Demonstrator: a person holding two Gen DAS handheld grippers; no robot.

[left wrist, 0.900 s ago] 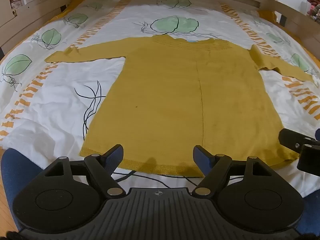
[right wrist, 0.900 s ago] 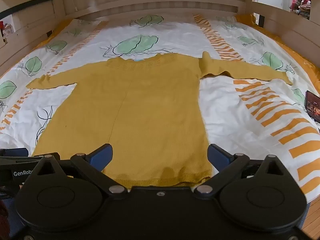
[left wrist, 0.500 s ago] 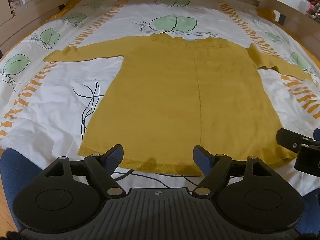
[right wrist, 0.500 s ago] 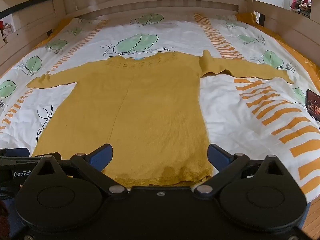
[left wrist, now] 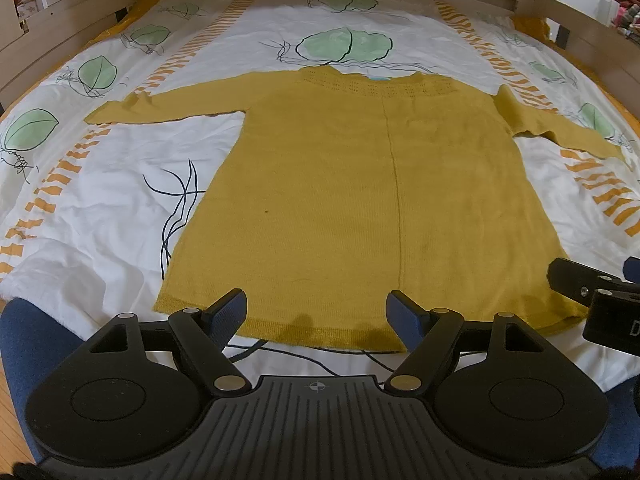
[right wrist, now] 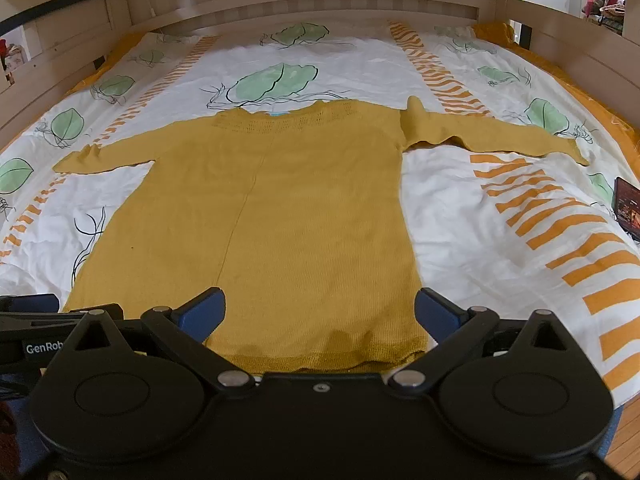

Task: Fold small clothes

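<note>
Mustard-yellow knit makes up the sweater (left wrist: 360, 208), which is spread flat, unfolded, on a bed whose white duvet cover (left wrist: 100, 208) is printed with green leaves and orange stripes. The neckline is turned toward the wooden headboard (right wrist: 304, 4), the hem toward the cameras, and both sleeves are stretched out to the sides; the right sleeve (right wrist: 492, 136) is bunched slightly at the shoulder. A faint crease is seen running down the middle of the body.

The left gripper (left wrist: 318, 312) is held low at the hem, near its left half, with its blue-padded fingers (left wrist: 230, 312) spread wide and nothing between them. The right gripper (right wrist: 320, 314) is held likewise over the hem's right half, fingers (right wrist: 434, 314) equally wide apart and empty; whether either touches the fabric cannot be told. Each gripper is glimpsed at the edge of the other's view. A dark phone-like object (right wrist: 628, 208) is seen lying at the cover's right edge.
</note>
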